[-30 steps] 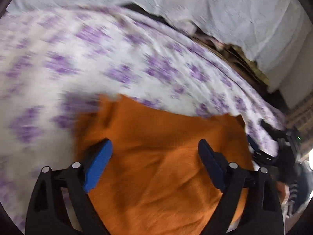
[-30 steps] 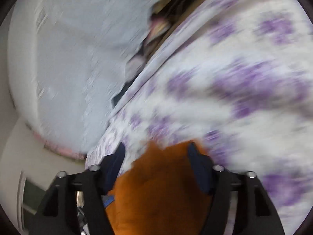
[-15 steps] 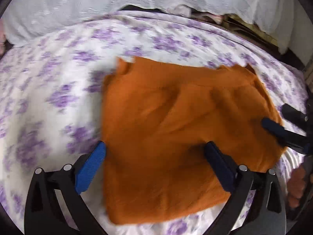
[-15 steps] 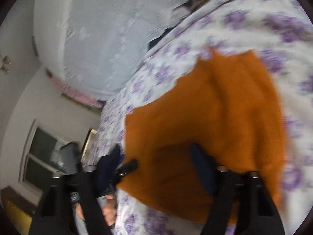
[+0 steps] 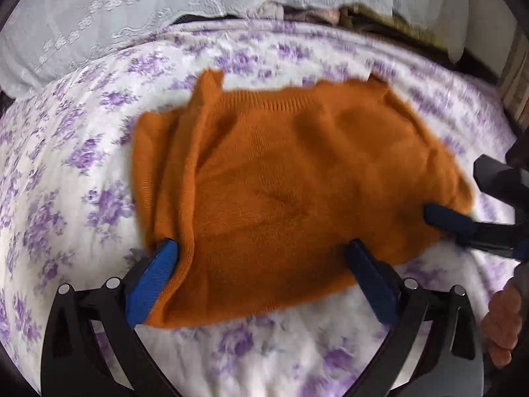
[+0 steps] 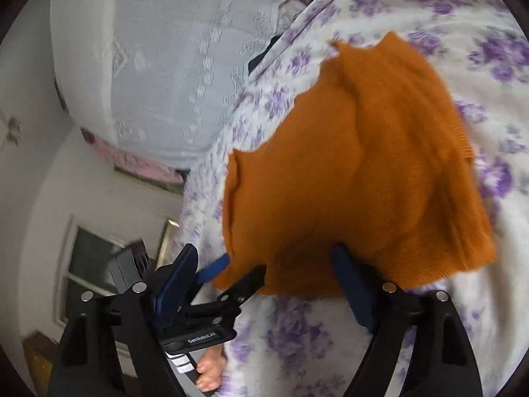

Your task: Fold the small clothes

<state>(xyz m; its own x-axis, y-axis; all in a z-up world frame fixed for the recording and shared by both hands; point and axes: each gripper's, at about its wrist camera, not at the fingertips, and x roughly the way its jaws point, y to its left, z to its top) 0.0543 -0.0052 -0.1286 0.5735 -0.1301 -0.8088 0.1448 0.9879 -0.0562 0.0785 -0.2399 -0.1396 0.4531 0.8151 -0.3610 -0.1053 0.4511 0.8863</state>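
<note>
An orange knitted garment (image 5: 281, 178) lies folded on a bed with a white sheet printed with purple flowers (image 5: 66, 172). My left gripper (image 5: 261, 274) is open, its blue pads over the garment's near edge, holding nothing. My right gripper (image 6: 261, 284) is open at the garment's (image 6: 357, 172) other near edge. It also shows in the left wrist view (image 5: 456, 221) at the right, touching the garment's corner. The left gripper shows in the right wrist view (image 6: 215, 284) at the lower left.
A pale blue embroidered cover (image 5: 99, 10) lies along the far side of the bed. Dark clutter (image 5: 330, 16) sits behind the bed. In the right wrist view a wall with a window (image 6: 89, 264) is at the left, past the bed's edge.
Both grippers have pulled back from the garment, which now lies spread flat on the sheet. The right gripper, shut on the cloth a second ago, has opened and let go.
</note>
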